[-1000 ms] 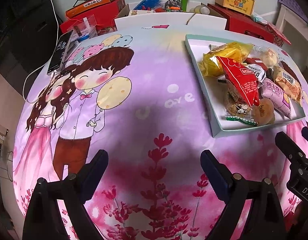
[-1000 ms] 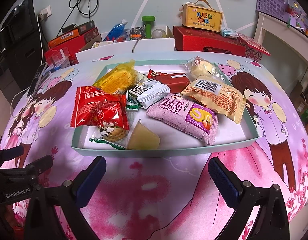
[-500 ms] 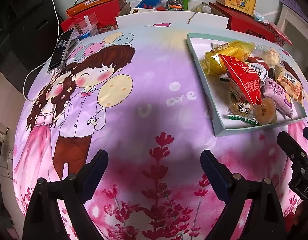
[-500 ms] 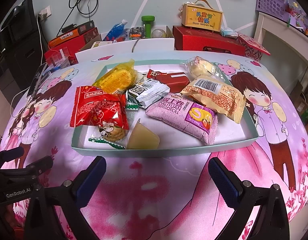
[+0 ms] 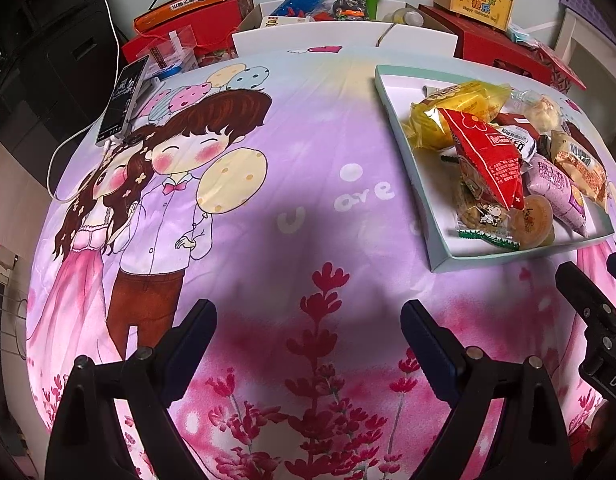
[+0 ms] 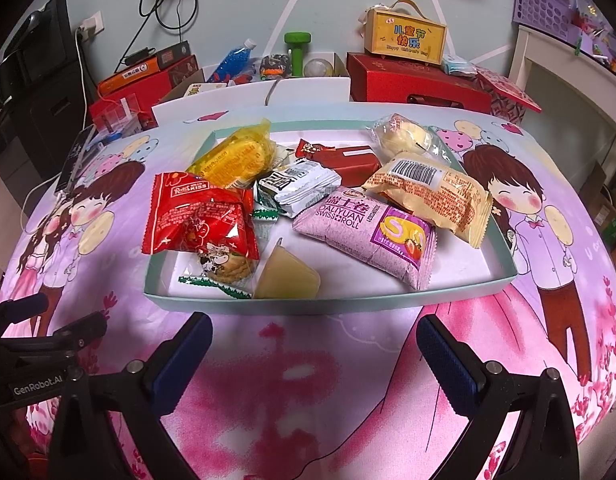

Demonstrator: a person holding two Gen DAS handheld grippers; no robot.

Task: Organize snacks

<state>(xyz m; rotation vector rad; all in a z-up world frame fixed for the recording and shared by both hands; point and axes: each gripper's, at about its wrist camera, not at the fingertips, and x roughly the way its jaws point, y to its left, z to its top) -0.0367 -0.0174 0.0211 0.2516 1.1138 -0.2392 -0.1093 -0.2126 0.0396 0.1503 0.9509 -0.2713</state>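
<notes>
One shallow tray (image 6: 388,300) sits on the desk (image 6: 308,360), which is covered by a pink and purple cartoon cloth. Nine snacks lie in the tray, all piled close together. There is one red packet (image 6: 196,216), and it hangs over the tray's left rim. There is one yellow packet (image 6: 234,158), one silver packet (image 6: 296,186), and one dark red packet (image 6: 344,160). There is one purple Swiss roll packet (image 6: 368,236), one orange packet with a barcode (image 6: 432,194), and one clear bag with a pale bun (image 6: 404,138). Near the front rim sit one jelly cup (image 6: 286,276) and one cookie packet (image 6: 224,268), touching each other. The cookie packet is partly under the red one.

There are two grippers. The left hand-held gripper (image 5: 308,344) is spread wide and holds nothing, above bare cloth to the left of the tray (image 5: 440,256). The right hand-held gripper (image 6: 314,350) is also spread wide and holds nothing, just in front of the tray.

The right view shows the whole tray from the front, so every packet can be counted. The left view sees the tray from its side, with packets hiding each other. Only the left view shows the long dark phone (image 5: 122,100) clearly, and the words "U are" on the cloth.
</notes>
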